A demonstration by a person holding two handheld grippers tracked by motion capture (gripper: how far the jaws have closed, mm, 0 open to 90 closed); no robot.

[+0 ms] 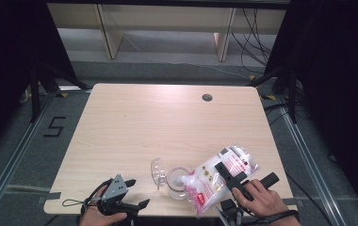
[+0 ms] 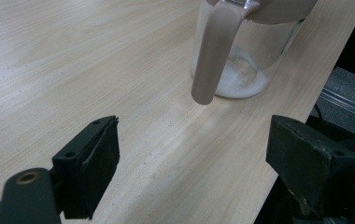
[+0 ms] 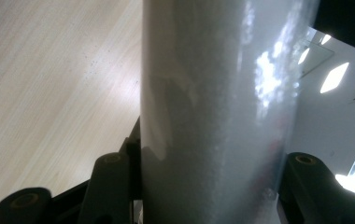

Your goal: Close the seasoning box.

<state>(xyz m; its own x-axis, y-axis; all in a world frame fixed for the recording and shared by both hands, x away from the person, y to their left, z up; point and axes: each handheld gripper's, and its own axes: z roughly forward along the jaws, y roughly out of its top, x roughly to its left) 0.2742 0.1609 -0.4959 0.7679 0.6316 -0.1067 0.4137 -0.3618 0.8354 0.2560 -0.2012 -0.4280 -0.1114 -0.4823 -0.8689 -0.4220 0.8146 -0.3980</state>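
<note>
A: Where is the clear plastic bag of white grains with red print (image 1: 217, 176)?

B: Near the bench's (image 1: 134, 122) front edge, toward its right corner. The right gripper (image 1: 236, 176) is clamped across its middle, jaws on either side of it. Its long axis runs diagonally: the upper end points to the bench's right edge, the lower end tips toward the front edge, beside the clear glass jar (image 1: 177, 181).

A: And the jar?

B: Upright, just left of the bag, its hinged clear lid (image 1: 158, 172) swung open on its left side.

A: The left gripper (image 1: 129, 193)?

B: At the front left corner, jaws spread apart with nothing between them, well short of the jar.

A: What do the gripper views add?

B: The left gripper view shows white grains lying in the jar's (image 2: 248, 56) bottom. The right gripper view shows the bag's (image 3: 217, 116) grainy fill packed between its jaws.
</note>
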